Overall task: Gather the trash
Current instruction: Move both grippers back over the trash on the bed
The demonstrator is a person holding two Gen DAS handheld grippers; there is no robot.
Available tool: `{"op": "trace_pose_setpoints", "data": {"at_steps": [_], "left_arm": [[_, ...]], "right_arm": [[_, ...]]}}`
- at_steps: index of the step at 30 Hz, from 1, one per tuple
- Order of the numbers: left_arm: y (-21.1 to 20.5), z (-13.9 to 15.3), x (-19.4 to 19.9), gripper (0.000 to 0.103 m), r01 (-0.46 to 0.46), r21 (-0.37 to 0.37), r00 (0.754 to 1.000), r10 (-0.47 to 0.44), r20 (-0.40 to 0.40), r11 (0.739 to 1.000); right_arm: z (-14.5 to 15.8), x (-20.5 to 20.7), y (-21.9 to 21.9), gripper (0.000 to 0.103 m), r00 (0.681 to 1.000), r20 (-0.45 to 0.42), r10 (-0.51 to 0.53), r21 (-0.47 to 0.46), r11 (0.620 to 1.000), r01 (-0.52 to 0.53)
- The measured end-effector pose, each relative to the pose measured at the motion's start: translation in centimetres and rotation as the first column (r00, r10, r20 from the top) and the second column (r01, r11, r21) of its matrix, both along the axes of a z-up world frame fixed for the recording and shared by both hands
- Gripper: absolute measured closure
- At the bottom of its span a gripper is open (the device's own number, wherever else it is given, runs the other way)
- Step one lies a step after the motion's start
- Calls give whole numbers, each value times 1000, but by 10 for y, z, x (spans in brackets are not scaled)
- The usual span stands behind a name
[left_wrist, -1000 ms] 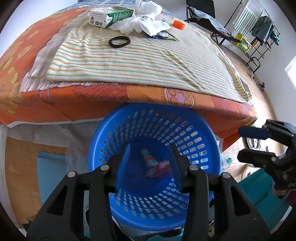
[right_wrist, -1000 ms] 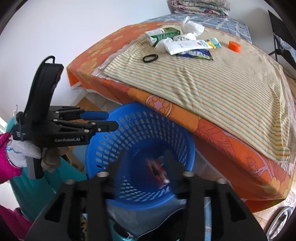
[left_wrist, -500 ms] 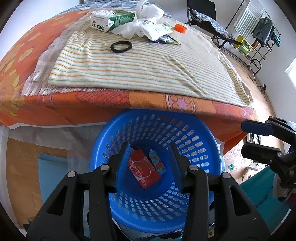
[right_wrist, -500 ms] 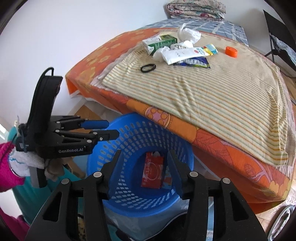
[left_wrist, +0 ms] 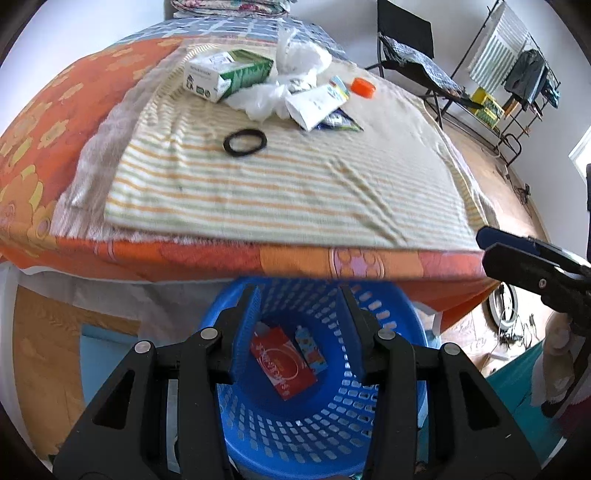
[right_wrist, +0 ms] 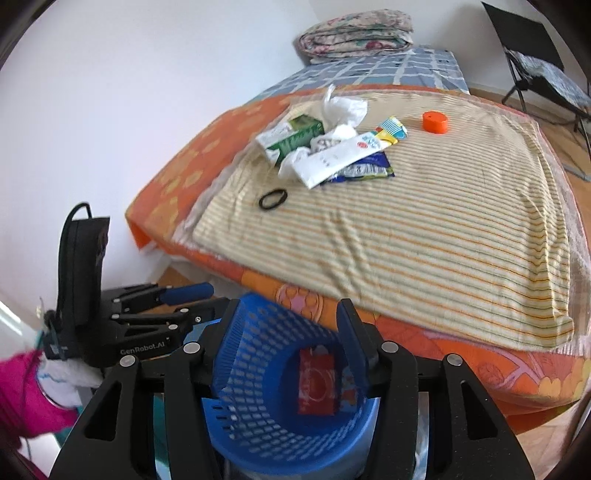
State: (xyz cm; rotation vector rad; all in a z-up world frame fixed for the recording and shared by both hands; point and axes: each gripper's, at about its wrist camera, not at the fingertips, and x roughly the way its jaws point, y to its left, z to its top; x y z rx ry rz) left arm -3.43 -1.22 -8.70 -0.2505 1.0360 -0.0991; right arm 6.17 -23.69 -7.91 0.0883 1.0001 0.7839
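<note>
A blue slotted basket stands on the floor against the bed. In it lie a red packet and a small colourful packet. My left gripper hangs open and empty above the basket. My right gripper is beside it, jaws opening with nothing between them. On the bed's striped cloth lie a green-white carton, crumpled white plastic, a white pouch, a blue wrapper, an orange cap and a black ring.
The striped cloth covers an orange bedspread, whose edge overhangs the basket. A folded blanket sits at the bed's far end. A black chair and a clothes rack stand on the wooden floor beyond.
The red packet dropped and came to rest in the basket. Both grippers rose and tilted up towards the bed. The right jaws spread wider.
</note>
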Motion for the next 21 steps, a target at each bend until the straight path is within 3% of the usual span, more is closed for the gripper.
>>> {"op": "trace_pose_setpoints", "data": {"at_steps": [2,15,21], "left_arm": [[4,4,5,60,-12,-2,1000,12,7,1000],[26,23,56,60,-20,68,998,16,56,998],[44,23,81,60,-59,-2,997,59,44,998]], "right_arm": [[1,5,-1,45,1000,-10,-18,26,999,18],[17,56,1,44,994,-12,-107,81,991,107],[21,85,6,44,991,-8,-136,92,986,137]]}}
